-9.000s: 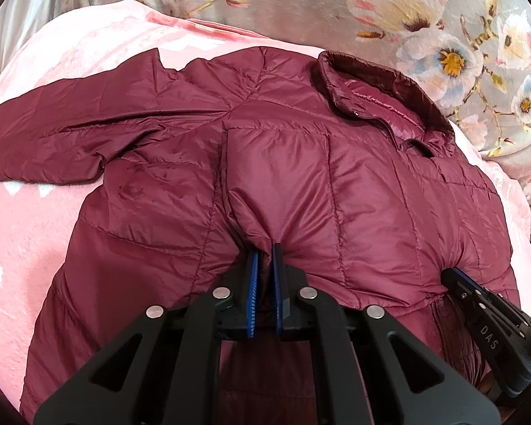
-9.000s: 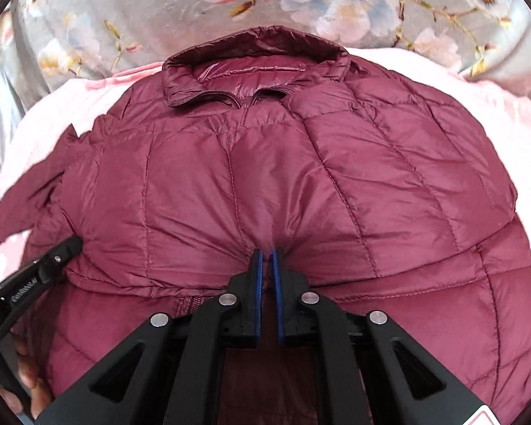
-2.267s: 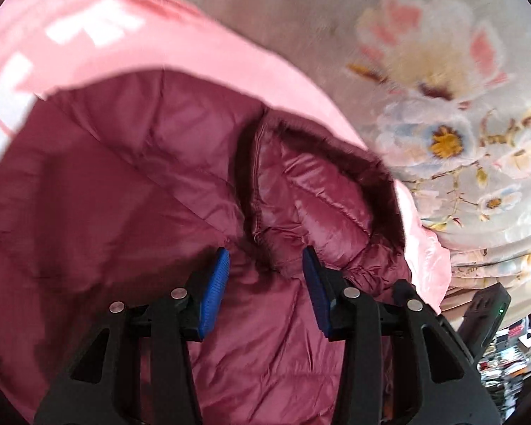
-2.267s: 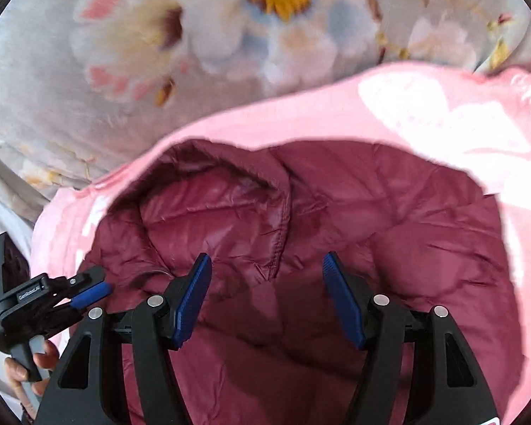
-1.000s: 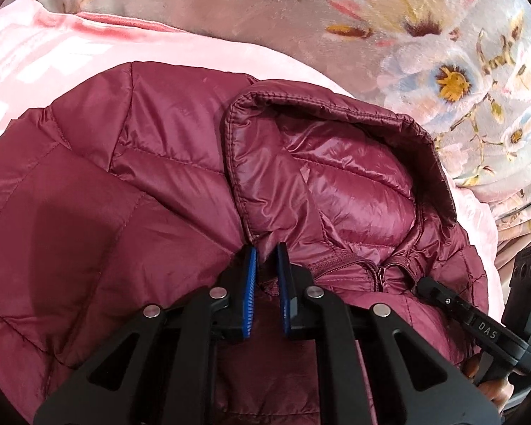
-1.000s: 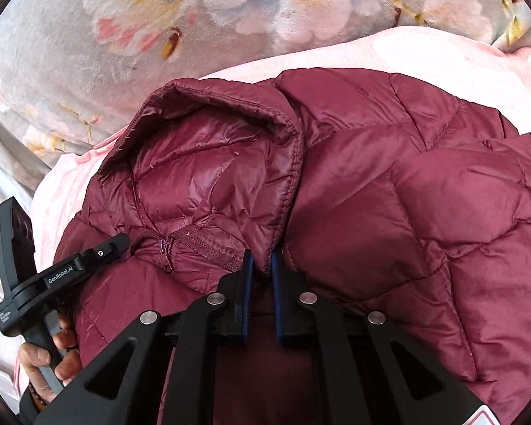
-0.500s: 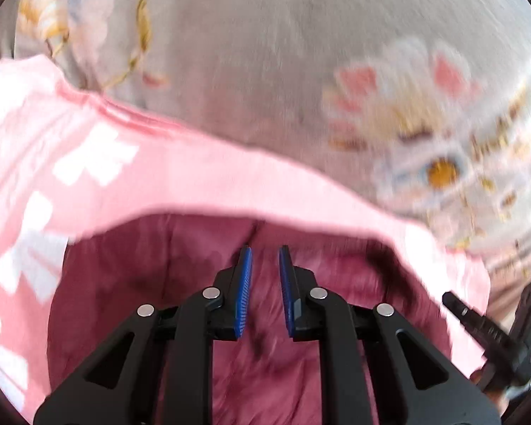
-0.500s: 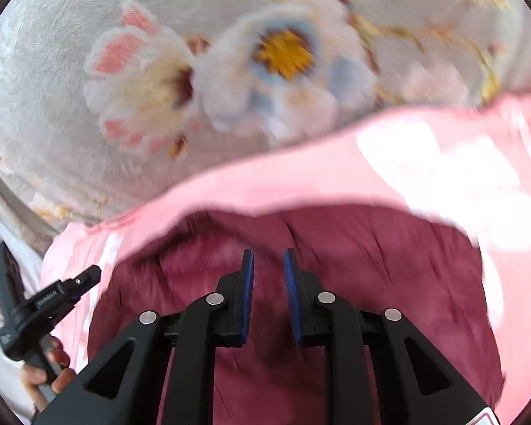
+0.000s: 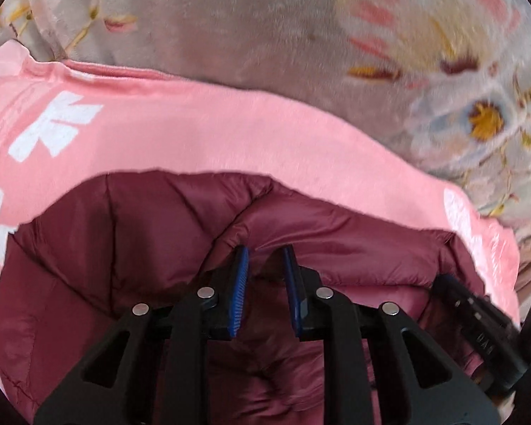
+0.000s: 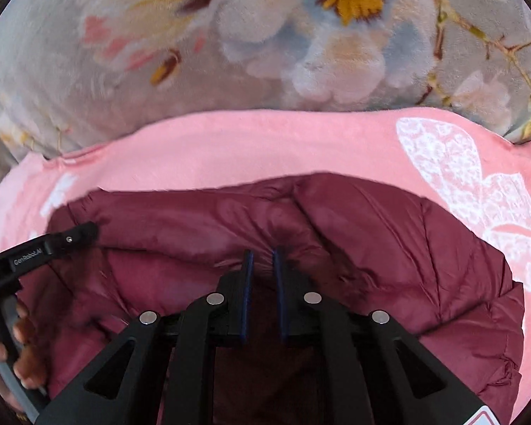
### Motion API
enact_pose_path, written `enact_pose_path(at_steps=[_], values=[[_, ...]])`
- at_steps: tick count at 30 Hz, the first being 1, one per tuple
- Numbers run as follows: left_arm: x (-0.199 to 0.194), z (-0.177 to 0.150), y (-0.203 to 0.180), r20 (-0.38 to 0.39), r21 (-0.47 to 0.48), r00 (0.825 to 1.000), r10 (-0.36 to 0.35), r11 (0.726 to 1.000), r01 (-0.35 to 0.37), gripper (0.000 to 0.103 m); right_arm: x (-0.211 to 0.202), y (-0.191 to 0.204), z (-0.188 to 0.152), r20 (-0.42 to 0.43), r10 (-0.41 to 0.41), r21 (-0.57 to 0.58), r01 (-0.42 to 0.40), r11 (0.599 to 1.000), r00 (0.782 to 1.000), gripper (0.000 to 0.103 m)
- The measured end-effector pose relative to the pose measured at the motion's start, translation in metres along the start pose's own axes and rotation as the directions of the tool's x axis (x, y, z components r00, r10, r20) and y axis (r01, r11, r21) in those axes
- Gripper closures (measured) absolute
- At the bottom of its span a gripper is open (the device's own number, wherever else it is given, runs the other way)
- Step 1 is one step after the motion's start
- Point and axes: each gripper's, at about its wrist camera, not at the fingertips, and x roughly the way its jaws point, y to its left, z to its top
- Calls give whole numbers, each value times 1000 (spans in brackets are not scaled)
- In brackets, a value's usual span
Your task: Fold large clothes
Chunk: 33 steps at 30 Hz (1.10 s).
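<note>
A pink blanket (image 9: 201,141) with white prints is covering the bed, and a grey floral plush blanket (image 10: 265,53) is rising behind it. On the pink one a maroon down jacket (image 9: 124,248) is lying folded into a puffy bundle, its long axis running side to side across both views, its far folded edge curving just ahead of the tongs.

The left gripper (image 9: 264,269) is sitting over the bundle's middle, its blue pads standing a little apart; its jaws have just been opening, and a ridge of fabric is sitting between them without looking pinched, so it reads as released. The right gripper (image 10: 263,265) is hanging just to that one's right over the same ridge. Its jaws have just been closing and are standing nearly together; a small pucker of fabric is bunching at the tips, but whether it is truly clamped I cannot tell.

Both tongs are lying about equally near the far edge, which is lying straight ahead and slightly below them. Any next press or fold would probably be working along that side-to-side ridge, with the right one seemingly better placed.

A hand (image 10: 21,347) is holding the left tool's handle at the right view's left edge.
</note>
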Motion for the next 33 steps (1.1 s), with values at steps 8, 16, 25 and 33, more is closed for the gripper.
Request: enact_pose_path(at_steps=[8,16,25,33], values=[[5,-17,-1,62,55,998,17,998,-21,83,7,3,-13,33,-38,-21,38,999,999,97],[8,-21,-7,74,85,996,54,995,-60,83,9,3,-13,38,-46,-27,47,999,998,97],[12,-21,-13,76,106,994,82,990,-90,83,9,2,-13,38,-34,-18,34,999,999,97],[12,-21,-14,77,112,993,92,989,-100,83,9,2,-13,34,-38,-20,39,999,999,96]])
